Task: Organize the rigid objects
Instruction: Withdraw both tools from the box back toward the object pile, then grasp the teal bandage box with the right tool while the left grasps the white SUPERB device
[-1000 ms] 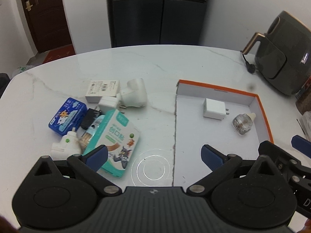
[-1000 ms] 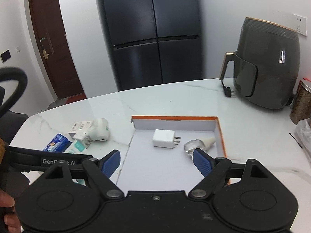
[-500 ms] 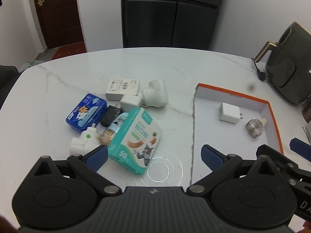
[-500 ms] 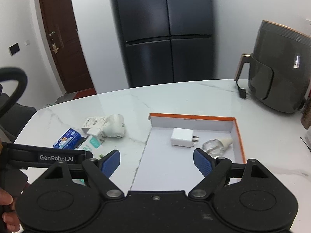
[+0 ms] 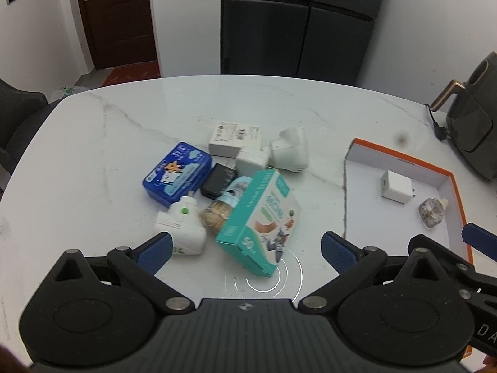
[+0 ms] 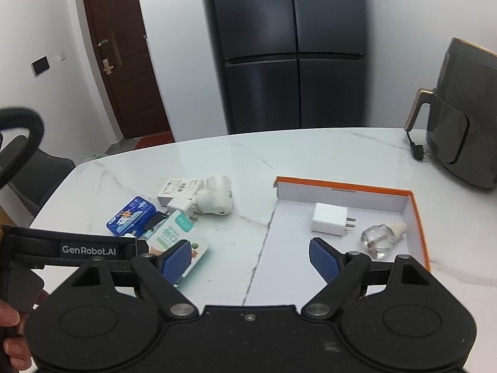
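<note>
A pile of small objects lies on the white marble table: a teal bandage box (image 5: pixel 264 220), a blue tin (image 5: pixel 177 175), a white plug-in device (image 5: pixel 183 228), a black adapter (image 5: pixel 219 180), a white label box (image 5: pixel 234 138) and a white round device (image 5: pixel 290 152). An orange-rimmed white tray (image 5: pixel 447 174) holds a white charger (image 5: pixel 397 186) and a clear bottle (image 5: pixel 431 213). My left gripper (image 5: pixel 245 248) is open and empty just before the teal box. My right gripper (image 6: pixel 248 258) is open and empty near the tray's left edge (image 6: pixel 267 233).
A dark air fryer (image 6: pixel 462 115) with its cord stands at the table's far right. A black fridge (image 6: pixel 292 49) and a brown door (image 6: pixel 121 62) are behind. A dark chair (image 6: pixel 37 168) stands at the left.
Both views have swung left. The pile has moved toward the middle of the left wrist view, and the teal box now sits between the left fingers' line. Both grippers stay open.
</note>
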The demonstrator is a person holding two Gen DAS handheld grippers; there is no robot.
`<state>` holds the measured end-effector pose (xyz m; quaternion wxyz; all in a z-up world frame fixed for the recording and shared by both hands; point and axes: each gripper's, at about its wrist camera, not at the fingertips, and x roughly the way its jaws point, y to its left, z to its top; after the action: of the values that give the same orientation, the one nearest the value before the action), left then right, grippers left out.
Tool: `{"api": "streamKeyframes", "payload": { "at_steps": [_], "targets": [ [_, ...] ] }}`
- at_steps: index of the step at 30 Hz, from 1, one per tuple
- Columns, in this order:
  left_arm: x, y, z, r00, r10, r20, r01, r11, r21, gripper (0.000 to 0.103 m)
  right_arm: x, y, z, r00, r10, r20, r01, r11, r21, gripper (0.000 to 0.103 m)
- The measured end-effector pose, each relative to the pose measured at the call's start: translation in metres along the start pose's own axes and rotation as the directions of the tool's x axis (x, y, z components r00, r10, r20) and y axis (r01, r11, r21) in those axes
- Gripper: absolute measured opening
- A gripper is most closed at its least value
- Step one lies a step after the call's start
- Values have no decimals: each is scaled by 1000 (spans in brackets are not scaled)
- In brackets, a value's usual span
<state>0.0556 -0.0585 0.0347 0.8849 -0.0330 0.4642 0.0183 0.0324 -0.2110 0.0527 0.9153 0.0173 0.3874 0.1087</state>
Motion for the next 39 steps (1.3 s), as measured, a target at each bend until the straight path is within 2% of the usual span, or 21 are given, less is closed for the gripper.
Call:
{"api": "streamKeyframes", "payload": {
  "at_steps": [21,31,35,39],
  "targets": [
    [5,57,-2,998,55,-20,-56,997,-57,103,28,39,-5,999,41,-35,-41,999,-20,98],
    [16,105,-6,993,103,-59,-109,989,-105,103,80,79,-2,995,56,-85,-59,998,-29,98],
    [25,117,-7,992,95,-82,-104,989,-108,103,108,89,1,993,54,-103,-55,999,0,98],
    [36,121,-6,994,60,-93,-69,993,-95,103,134,89,-5,986,25,-166,-23,1000,16,99]
  ]
}}
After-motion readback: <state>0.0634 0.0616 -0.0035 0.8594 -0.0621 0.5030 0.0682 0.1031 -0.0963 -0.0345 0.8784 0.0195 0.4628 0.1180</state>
